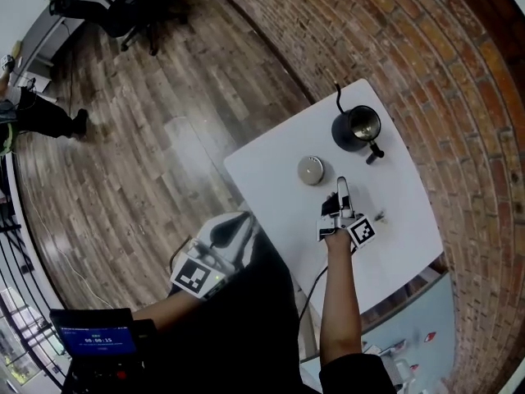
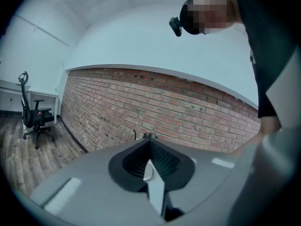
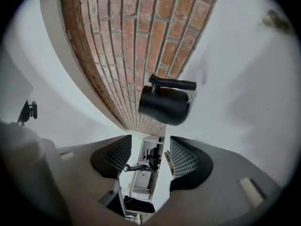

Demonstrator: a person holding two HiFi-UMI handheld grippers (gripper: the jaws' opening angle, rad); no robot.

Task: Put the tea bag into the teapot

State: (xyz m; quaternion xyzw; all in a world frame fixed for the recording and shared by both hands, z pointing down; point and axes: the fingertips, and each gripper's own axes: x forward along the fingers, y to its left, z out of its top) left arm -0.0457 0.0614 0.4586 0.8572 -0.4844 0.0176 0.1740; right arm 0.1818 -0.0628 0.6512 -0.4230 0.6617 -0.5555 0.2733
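Two grippers: my left gripper [image 2: 150, 149] sits closed and empty at the table's [image 1: 271, 167] eight o'clock, my right gripper [image 1: 342, 189] gapes wide, holding nothing. At its twelve o'clock stands the teapot [image 1: 357, 128], at three lies the tea bag [image 1: 379, 216]; I should swing right and pinch the bag lightly.

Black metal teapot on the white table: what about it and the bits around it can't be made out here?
- Inside of the black metal teapot: head view, too small and dark.
- Small speck beside the right gripper: head view, too small to call a tea bag.
- Teapot in left gripper view: mostly hidden behind the shut left gripper.
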